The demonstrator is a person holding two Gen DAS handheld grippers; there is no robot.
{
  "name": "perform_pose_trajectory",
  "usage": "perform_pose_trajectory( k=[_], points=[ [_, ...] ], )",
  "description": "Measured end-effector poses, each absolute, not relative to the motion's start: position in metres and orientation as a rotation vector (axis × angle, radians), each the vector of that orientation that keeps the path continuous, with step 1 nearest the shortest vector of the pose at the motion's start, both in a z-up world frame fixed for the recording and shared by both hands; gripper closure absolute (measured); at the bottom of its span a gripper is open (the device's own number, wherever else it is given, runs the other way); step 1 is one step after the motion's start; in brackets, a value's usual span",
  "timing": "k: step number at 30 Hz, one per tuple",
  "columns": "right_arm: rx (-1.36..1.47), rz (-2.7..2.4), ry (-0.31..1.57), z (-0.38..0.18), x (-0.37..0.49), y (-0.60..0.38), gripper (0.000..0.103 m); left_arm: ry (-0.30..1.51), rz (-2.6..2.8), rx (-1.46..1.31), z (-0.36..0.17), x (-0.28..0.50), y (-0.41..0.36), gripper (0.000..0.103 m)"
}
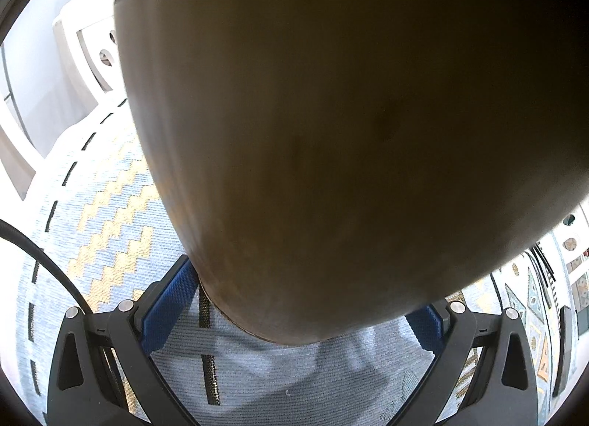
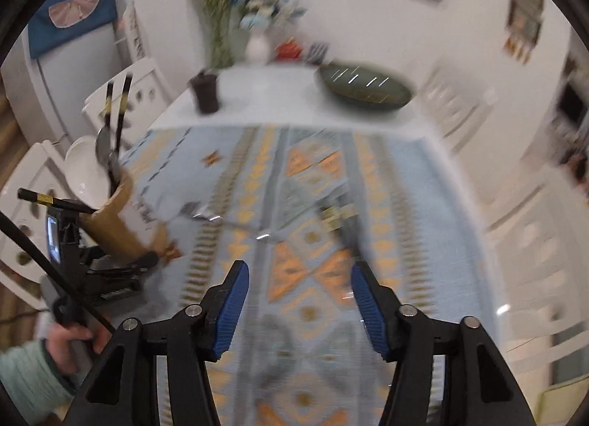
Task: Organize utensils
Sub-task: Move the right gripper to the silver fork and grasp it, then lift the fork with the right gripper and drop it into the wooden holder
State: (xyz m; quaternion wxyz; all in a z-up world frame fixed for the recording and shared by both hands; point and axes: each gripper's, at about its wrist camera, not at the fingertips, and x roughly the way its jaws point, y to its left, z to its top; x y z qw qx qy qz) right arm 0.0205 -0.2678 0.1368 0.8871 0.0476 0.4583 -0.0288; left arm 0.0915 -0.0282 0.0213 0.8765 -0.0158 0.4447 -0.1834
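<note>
My left gripper (image 1: 302,301) is shut on a tan wooden utensil holder (image 1: 331,113) that fills most of the left wrist view. In the right wrist view the same holder (image 2: 114,220) is tilted at the left of the table, in the left gripper (image 2: 121,264), with black-handled utensils (image 2: 117,113) sticking out. My right gripper (image 2: 298,301) is open and empty above the patterned blue tablecloth (image 2: 313,205). A loose piece of cutlery with a shiny head and dark handle (image 2: 265,227) lies on the cloth ahead of it, blurred.
A white bowl (image 2: 84,168) sits behind the holder. A dark cup (image 2: 206,93), a white vase with flowers (image 2: 257,47) and a green leaf-shaped dish (image 2: 364,89) stand at the far end. White chairs (image 2: 452,102) surround the table.
</note>
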Motion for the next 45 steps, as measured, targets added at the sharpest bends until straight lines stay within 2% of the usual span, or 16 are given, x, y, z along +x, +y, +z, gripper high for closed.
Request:
perform_pose_trajectory(
  k=[5,17,21,22,23,29,32,36,45],
  points=[
    [0.079,0.028,1.054,0.091,0.079,-0.245,0.056,0.925,-0.393,-0.055,0.024,0.092,-0.024,0.002],
    [-0.087,0.258,1.137,0.026,0.166,-0.210,0.058,0.925,-0.398,-0.067,0.028,0.093,-0.021,0.002],
    [-0.130,0.296,1.118,0.015,0.173,-0.203,0.072,0.927,-0.396,-0.059,0.028,0.095,-0.023,0.001],
    [-0.116,0.291,1.123,0.017,0.172,-0.206,0.082,0.927,-0.396,-0.061,0.028,0.095,-0.023,0.001],
    [-0.093,0.285,1.131,0.017,0.172,-0.210,0.087,0.927,-0.396,-0.060,0.029,0.096,-0.024,0.001],
    [0.192,0.223,1.230,0.018,0.134,-0.253,0.098,0.927,-0.398,-0.064,0.029,0.096,-0.023,0.001],
    [0.327,0.173,1.284,0.017,0.092,-0.271,0.098,0.926,-0.401,-0.070,0.028,0.094,-0.023,0.001],
    [0.350,0.162,1.298,0.017,0.060,-0.272,0.098,0.926,-0.400,-0.067,0.030,0.092,-0.022,0.001],
    [0.307,0.169,1.375,0.015,0.105,-0.260,0.092,0.928,-0.400,-0.066,0.030,0.093,-0.020,0.001]
  ],
)
